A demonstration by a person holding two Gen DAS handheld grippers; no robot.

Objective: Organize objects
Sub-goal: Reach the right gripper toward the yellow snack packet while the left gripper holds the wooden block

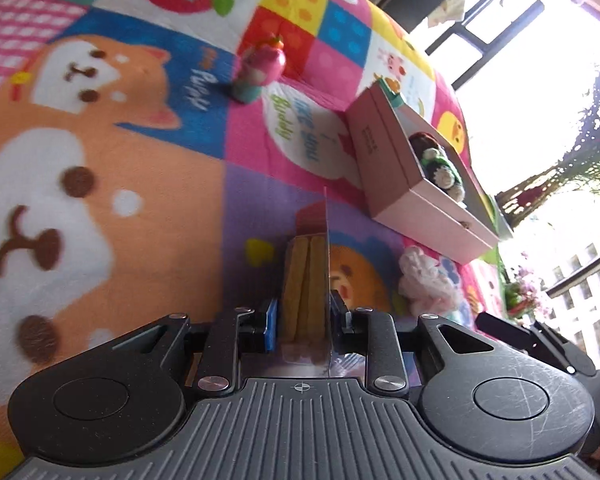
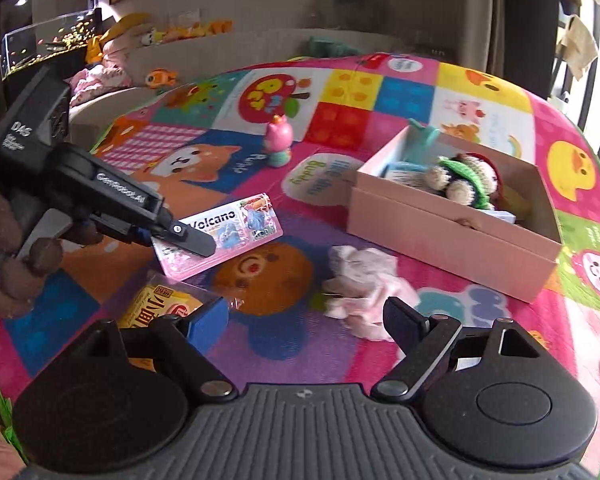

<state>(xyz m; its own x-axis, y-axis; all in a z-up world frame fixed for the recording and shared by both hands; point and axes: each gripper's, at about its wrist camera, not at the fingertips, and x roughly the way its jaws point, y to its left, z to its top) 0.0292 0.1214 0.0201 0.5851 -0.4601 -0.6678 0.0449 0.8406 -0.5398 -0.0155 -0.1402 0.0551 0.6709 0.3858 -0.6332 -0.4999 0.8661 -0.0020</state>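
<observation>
I have the left gripper (image 1: 304,320) clamped on the Volcano packet (image 2: 228,236), a flat pink pack held edge-on between the jaws, lifted clear of the play mat (image 1: 100,200) so I can carry it across. Holding it by one short end keeps the rest free to go into the pink box (image 2: 452,232), which sits open to the right of the packet with a crocheted doll (image 2: 468,180) and a teal item already inside; that looks like where everything belongs.

My right gripper (image 2: 304,316) hovers low over the mat with its jaws wide and nothing between them. Just ahead of its right jaw lies a pale pink fabric bundle (image 2: 364,284), loose on the mat and near the box, probably my next pickup. By the left jaw is a yellow snack pack (image 2: 160,304), lying flat, printed with Chinese characters I can't read fully. A pink figurine (image 2: 279,140) stands upright further back, well apart from the box.

Readable text: "Volcano" on the packet, "DAS" and "GenRobot.AI" on the left gripper body, "Puppy" beside the mat's dog and "Buddy" in green nearby. The box wall carries small print too blurred to read
</observation>
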